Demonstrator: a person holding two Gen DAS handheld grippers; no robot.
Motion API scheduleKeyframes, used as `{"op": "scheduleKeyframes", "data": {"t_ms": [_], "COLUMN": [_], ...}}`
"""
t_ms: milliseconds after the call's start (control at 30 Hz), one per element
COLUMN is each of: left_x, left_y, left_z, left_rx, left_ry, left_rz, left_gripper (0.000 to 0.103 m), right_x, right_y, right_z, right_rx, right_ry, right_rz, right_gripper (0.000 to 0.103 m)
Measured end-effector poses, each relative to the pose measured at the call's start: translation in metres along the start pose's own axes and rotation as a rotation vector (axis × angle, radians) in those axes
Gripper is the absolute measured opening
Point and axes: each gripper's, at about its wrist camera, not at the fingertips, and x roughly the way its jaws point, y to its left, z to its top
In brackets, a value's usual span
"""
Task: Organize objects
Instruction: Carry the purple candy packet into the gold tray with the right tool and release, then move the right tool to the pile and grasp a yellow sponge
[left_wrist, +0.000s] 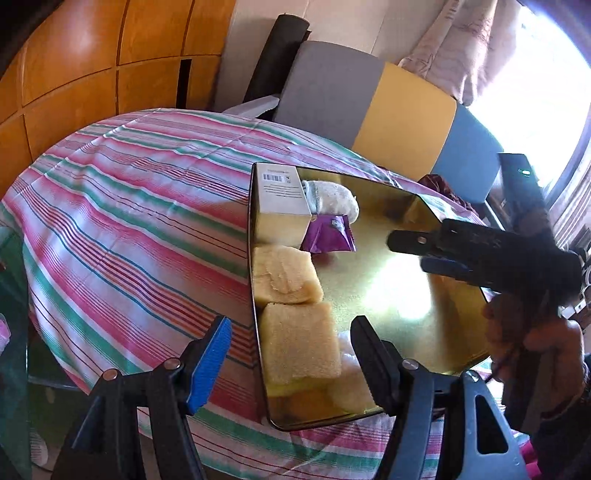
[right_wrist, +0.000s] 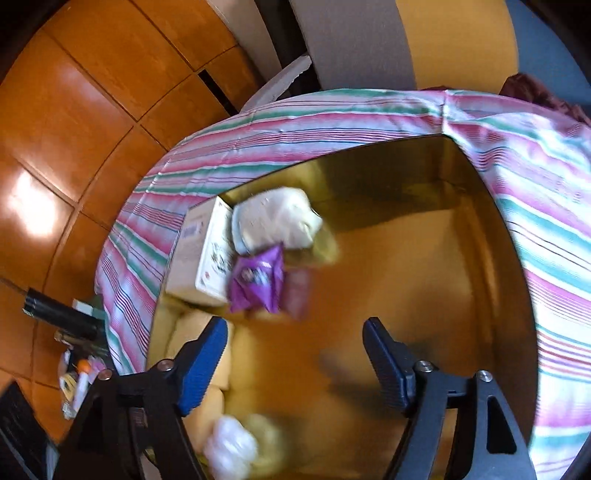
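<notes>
The right hand-held gripper (right_wrist: 295, 354) hangs over the gold tray (right_wrist: 480, 206) with its jaws apart and nothing between the pads; a crumpled white item (right_wrist: 231, 448) lies just below its left finger, near the tray's near edge, though the blur hides what it is. The left hand-held gripper (left_wrist: 291, 356) also stands apart and empty, straddling the tray's near-left rim, probably to steady the tray or wait its turn.

Inside the tray, things are packed along the left wall, which leaves the right half bare for more. Two yellow sponges (left_wrist: 299, 347) sit side by side at the near-left corner. Beyond them a white box (left_wrist: 282, 192) stands at the far-left corner, with a pale cloth bundle (left_wrist: 334, 197) beside it and a purple packet (left_wrist: 330, 234) leaning in front.

The tray rests on the counter, covered by a striped cloth (left_wrist: 129, 206), toward its right edge.
</notes>
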Motion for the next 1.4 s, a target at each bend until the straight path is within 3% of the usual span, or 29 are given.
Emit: {"op": "scheduleKeyframes", "data": {"t_ms": [100, 200, 467, 667, 867, 1000, 1100, 1167, 1233, 1300, 1367, 1400], "left_x": [-0.002, -0.002, -0.005, -0.002, -0.001, -0.007, -0.011, -0.012, -0.012, -0.010, -0.006, -0.004], "left_y": [-0.005, -0.011, -0.024, -0.039, -0.053, -0.065, -0.085, -0.102, -0.123, -0.143, -0.163, -0.171], "left_z": [-0.001, -0.003, -0.009, -0.012, -0.014, -0.010, -0.007, -0.006, -0.005, -0.007, -0.011, -0.012], "left_rx": [0.012, 0.026, 0.067, 0.118, 0.160, 0.166, 0.199, 0.239, 0.283, 0.316, 0.340, 0.351], "left_ry": [-0.001, -0.003, -0.018, 0.003, 0.033, 0.033, 0.035, 0.048, 0.060, 0.073, 0.097, 0.107], "left_rz": [0.003, 0.007, -0.024, -0.033, -0.057, -0.148, -0.228, -0.271, -0.291, -0.308, -0.333, -0.344], "left_gripper": [0.069, 0.077, 0.081, 0.082, 0.082, 0.082, 0.083, 0.084, 0.084, 0.084, 0.084, 0.084], "right_x": [-0.017, -0.036, -0.077, -0.112, -0.165, -0.219, -0.258, -0.276, -0.283, -0.283, -0.283, -0.281], "right_y": [0.000, 0.000, -0.016, -0.057, -0.125, -0.192, -0.253, -0.293, -0.332, -0.365, -0.376, -0.376], "right_z": [-0.011, -0.021, -0.046, -0.064, -0.072, -0.078, -0.092, -0.109, -0.134, -0.153, -0.158, -0.156], "right_rx": [-0.038, -0.074, -0.093, -0.034, 0.036, 0.164, 0.334, 0.470, 0.634, 0.838, 0.899, 0.891], "right_ry": [-0.041, -0.075, -0.136, -0.177, -0.221, -0.302, -0.395, -0.447, -0.472, -0.442, -0.462, -0.445], "right_rz": [-0.030, -0.053, -0.111, -0.167, -0.308, -0.446, -0.565, -0.598, -0.584, -0.471, -0.385, -0.391], "right_gripper": [0.086, 0.092, 0.097, 0.097, 0.097, 0.100, 0.101, 0.101, 0.101, 0.101, 0.101, 0.101]}}
